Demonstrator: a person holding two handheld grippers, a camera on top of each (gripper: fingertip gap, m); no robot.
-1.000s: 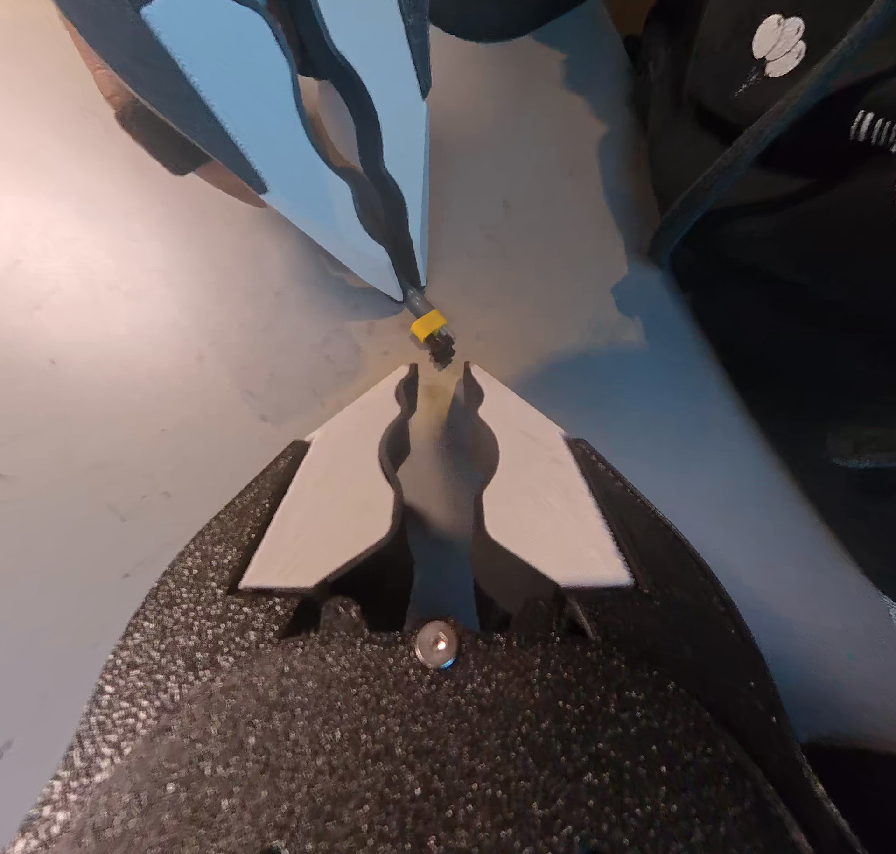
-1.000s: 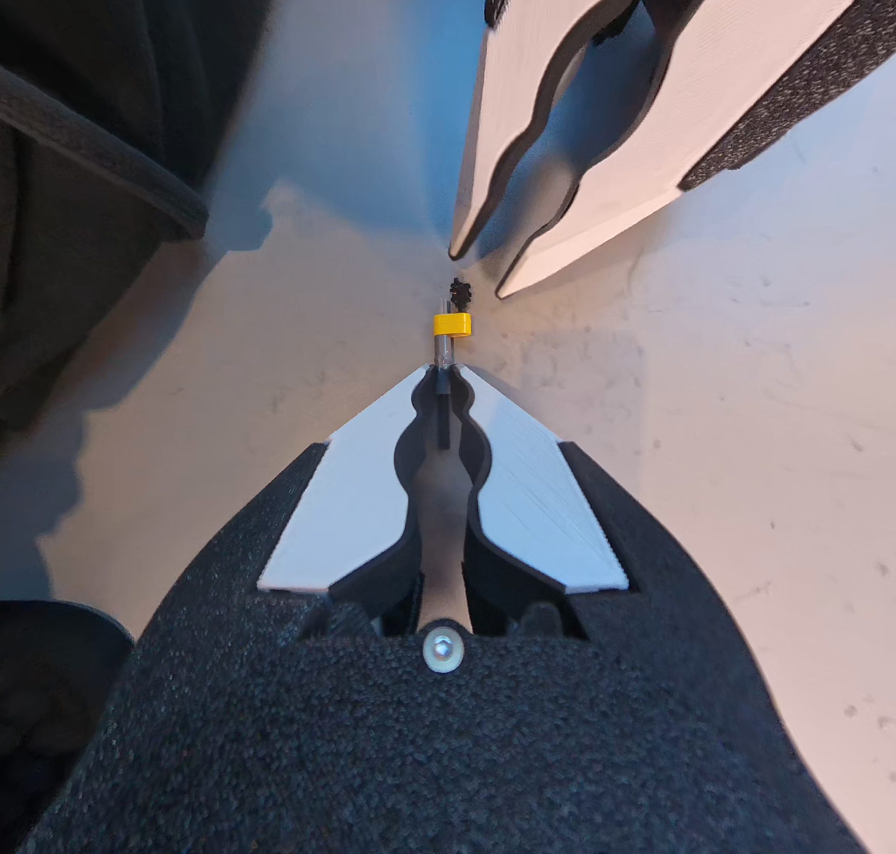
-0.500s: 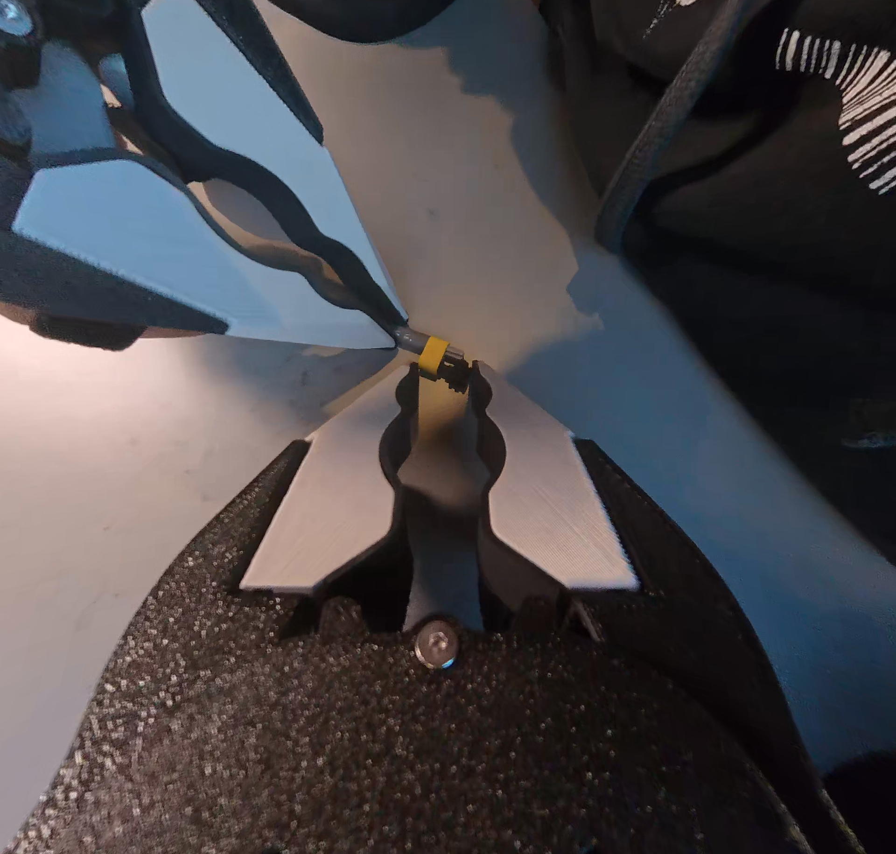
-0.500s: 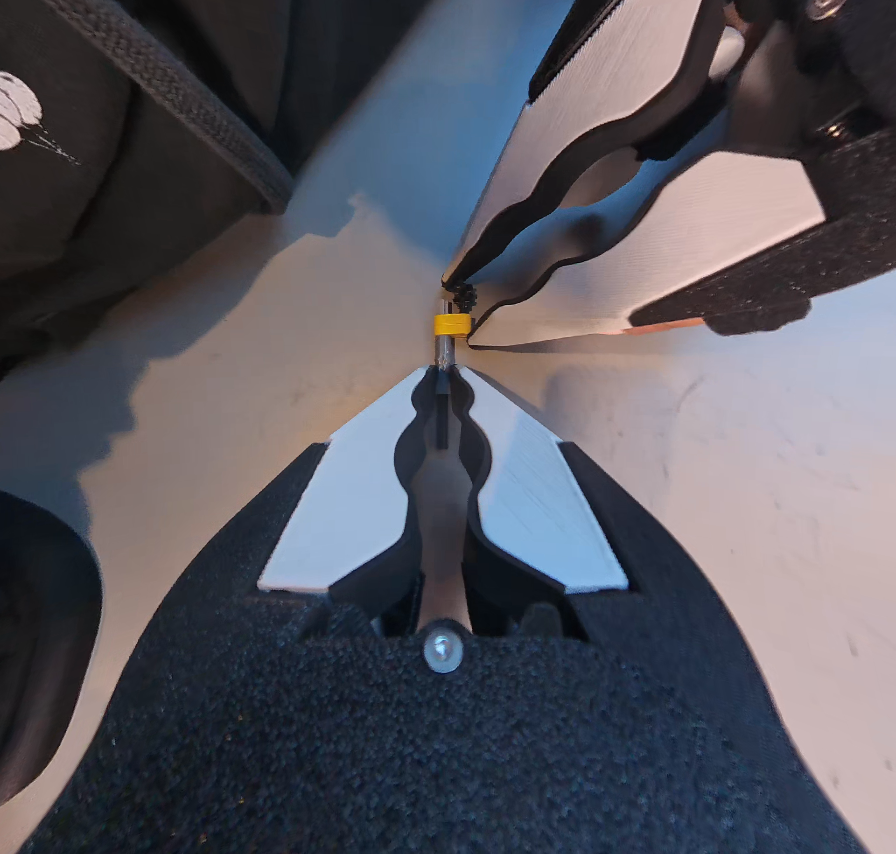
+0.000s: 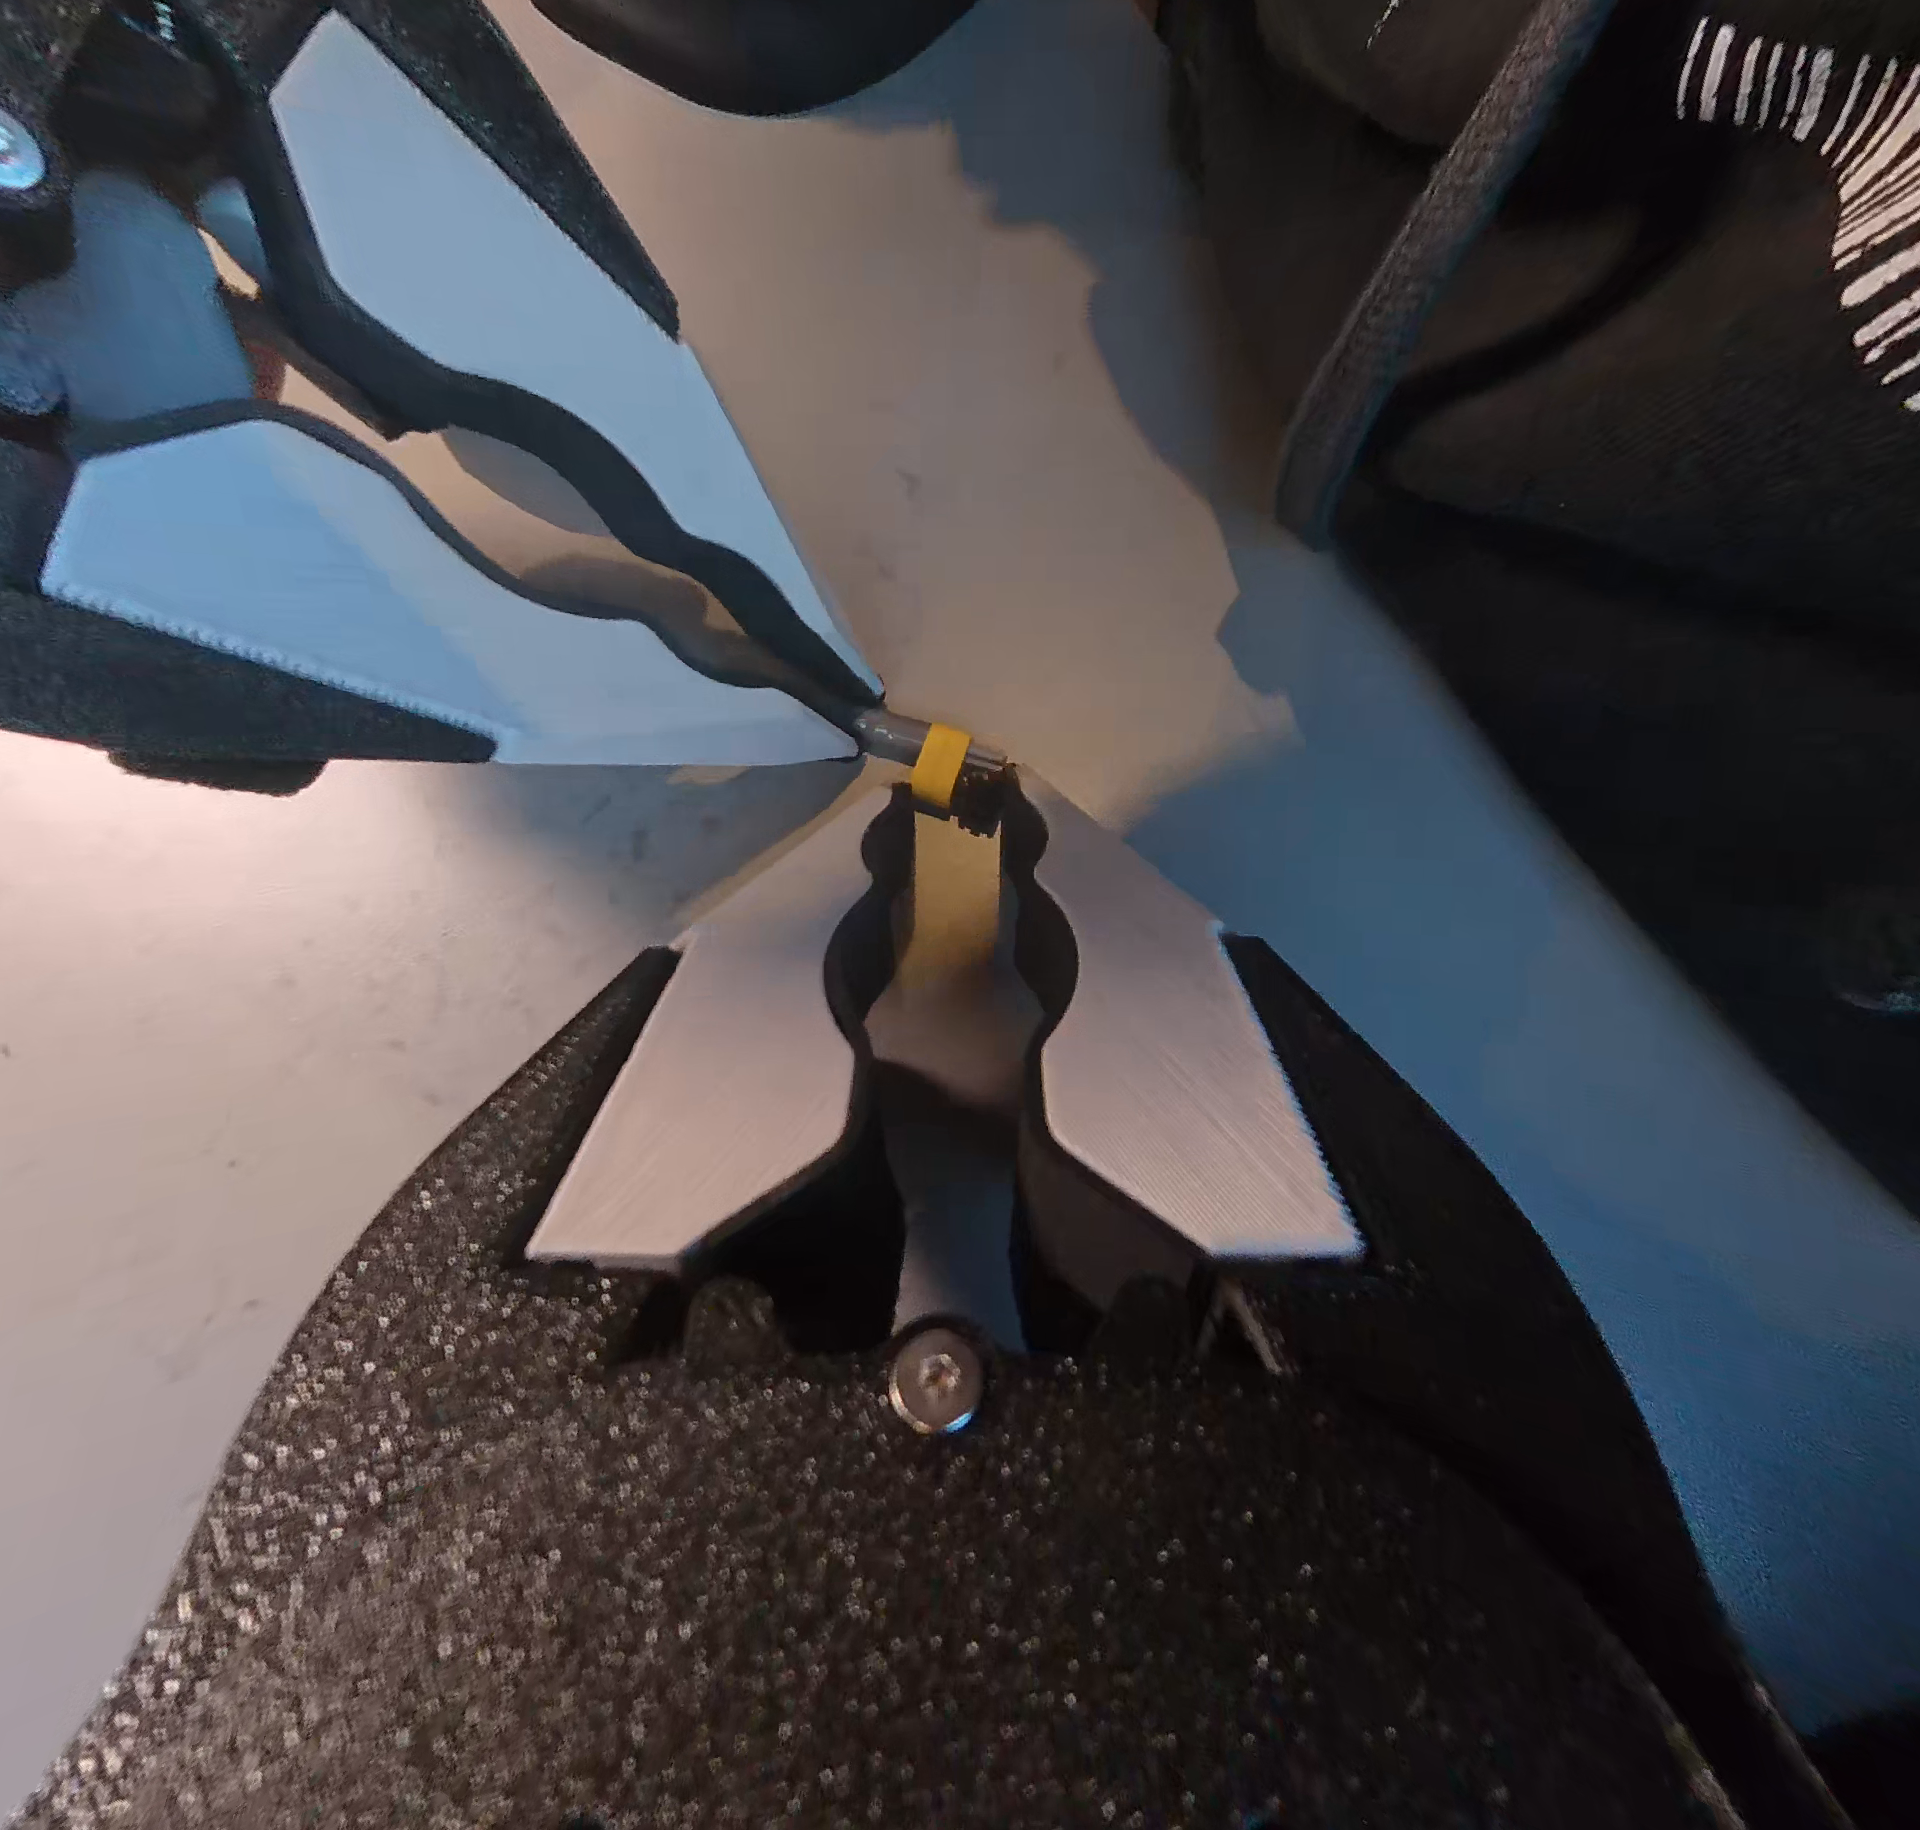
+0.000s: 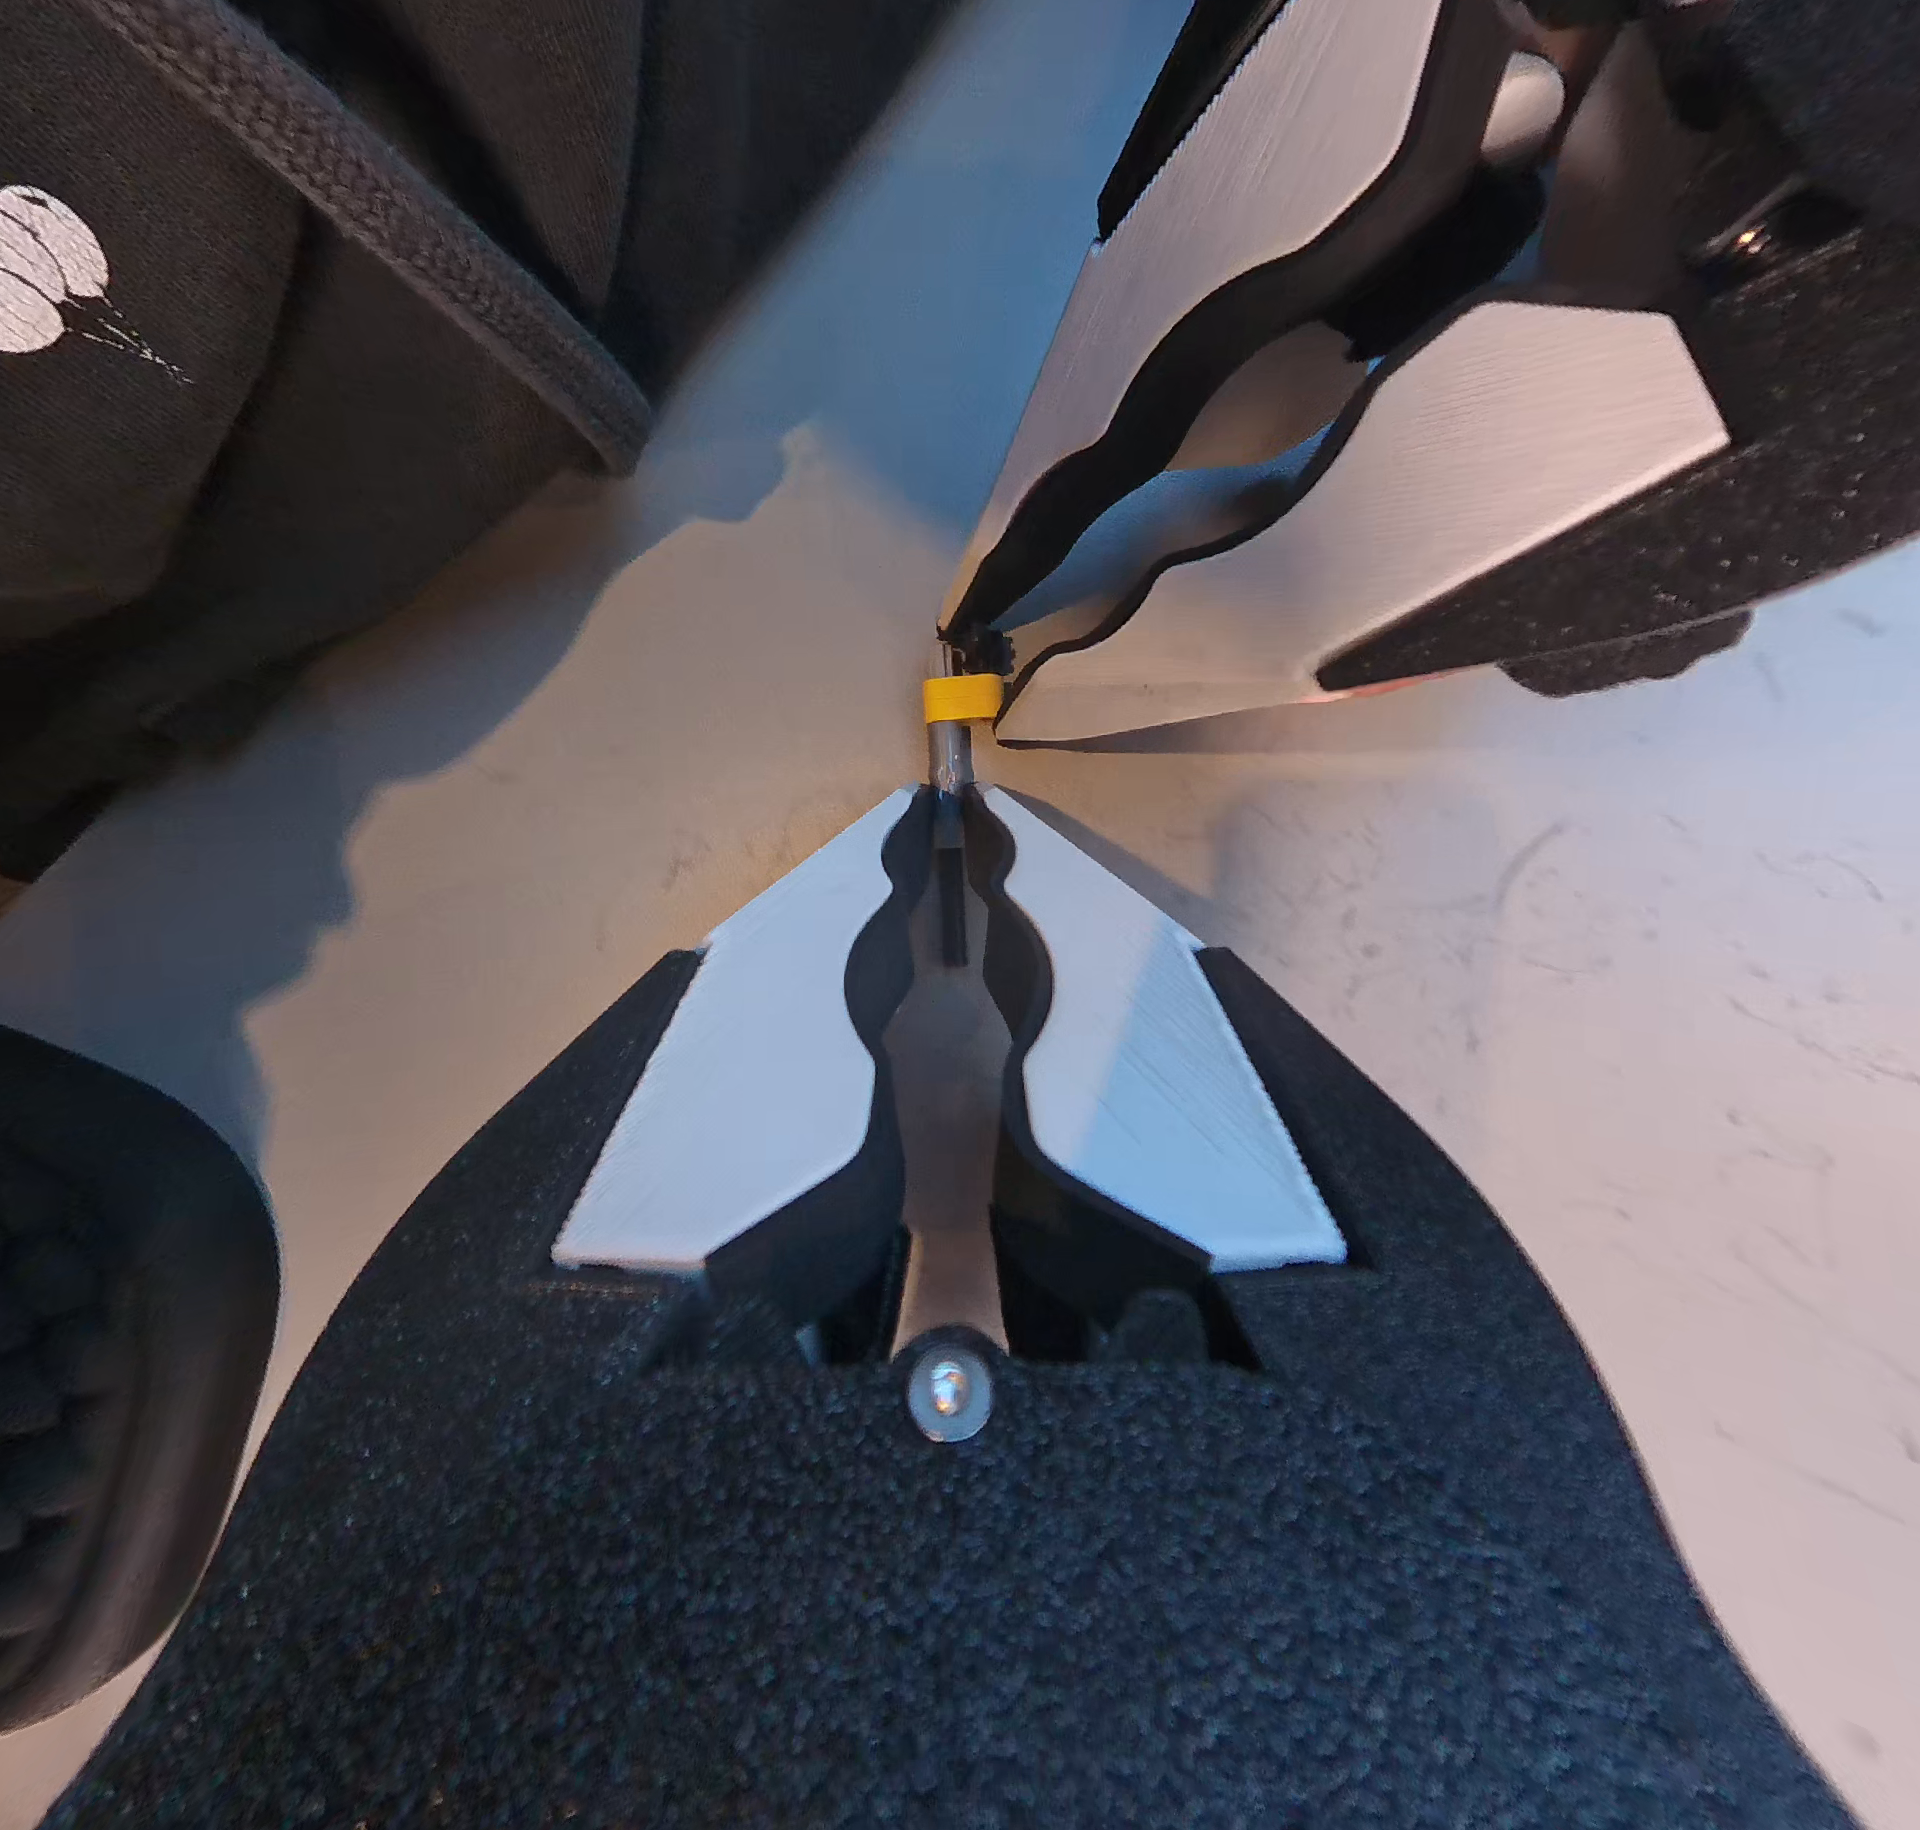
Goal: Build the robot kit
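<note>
Right gripper (image 6: 943, 791) is pinched tight on a thin pin (image 6: 950, 754), which sticks out forward past its two white fingertips (image 6: 831, 887). Behind the tips a dark stretch of the pin runs back between the fingers; ahead of them it is a short silvery-grey shaft, then a bright yellow band (image 6: 961, 699), then a small black toothed end piece (image 6: 985, 650), like a tiny gear, at the far tip.

Left gripper (image 5: 954, 812) meets it from the other side. In its own view the pin (image 5: 894, 734) comes in from the left, held by the right gripper (image 5: 864, 722), and the yellow band (image 5: 937, 764) and black end piece (image 5: 981, 806) sit right at the mouth of the left gripper's fingertips (image 5: 1049, 845). The left jaws stand narrowly apart, with a gap between the tips. One tip looks to touch the black end piece; whether both grip it I cannot tell. In the right wrist view the left gripper (image 6: 982, 674) reaches in from the far right, its tips either side of the toothed end.

Both grippers are above a pale, scuffed worktop (image 6: 1558, 949). Black fabric with a corded edge (image 5: 1558, 274) lies at the far right in the left wrist view, and at the far left in the right wrist view (image 6: 312, 222).
</note>
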